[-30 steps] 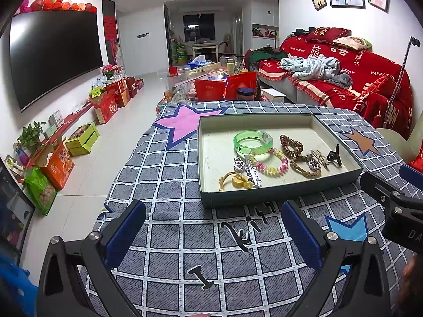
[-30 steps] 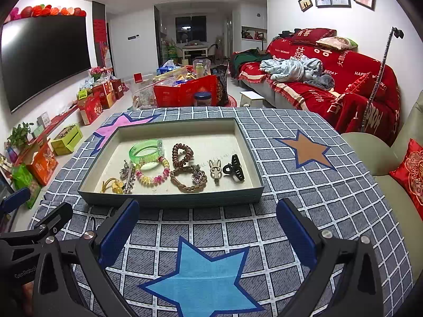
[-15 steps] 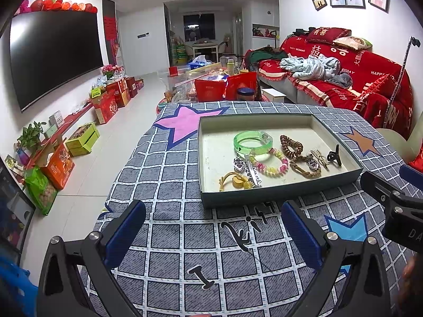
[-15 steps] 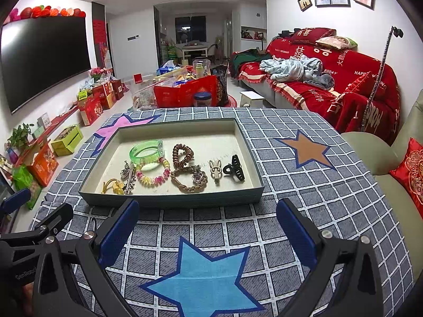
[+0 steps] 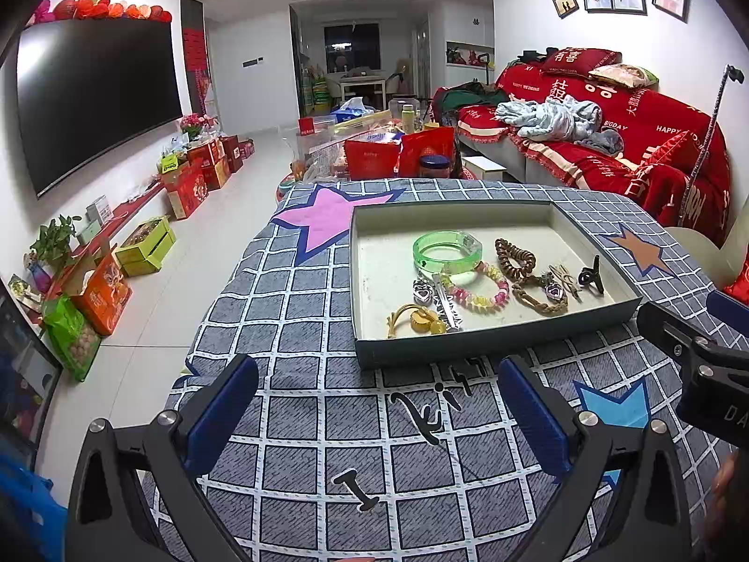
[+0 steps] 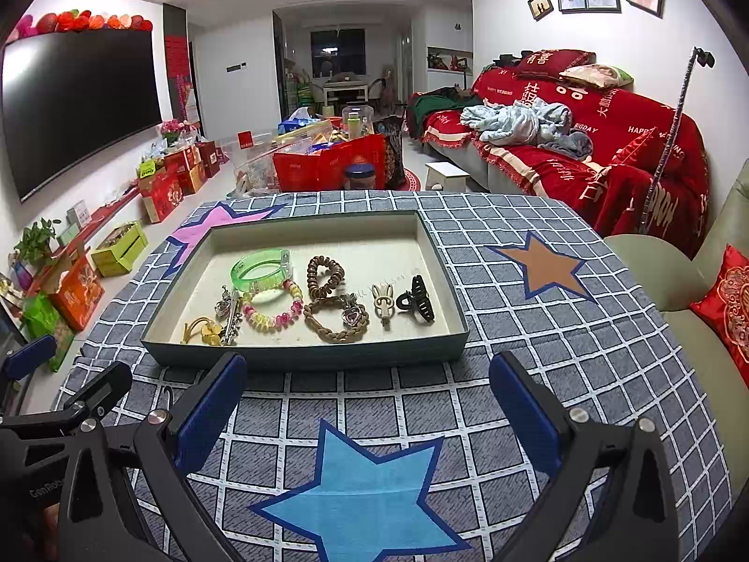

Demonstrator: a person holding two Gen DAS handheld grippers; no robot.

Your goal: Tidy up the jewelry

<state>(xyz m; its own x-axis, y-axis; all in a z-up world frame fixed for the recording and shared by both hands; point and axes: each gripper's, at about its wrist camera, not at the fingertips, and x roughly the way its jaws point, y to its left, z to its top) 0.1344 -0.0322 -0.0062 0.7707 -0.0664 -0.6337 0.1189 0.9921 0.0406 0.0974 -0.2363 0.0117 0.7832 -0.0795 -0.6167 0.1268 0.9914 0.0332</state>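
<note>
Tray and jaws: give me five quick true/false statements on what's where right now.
1. Both grippers, left and right, have their jaws open and empty. True.
2. The green bangle lies outside the tray. False: it lies inside, towards the left.
3. The black claw clip is the rightmost item in the tray. True.
4. The tray sits on a plain white cloth. False: the tablecloth is grey checked with stars.
5. The right gripper touches the tray. False: it is short of the near wall.

White-walled room, red-draped sofa (image 6: 585,150), wall television (image 5: 93,98)
</note>
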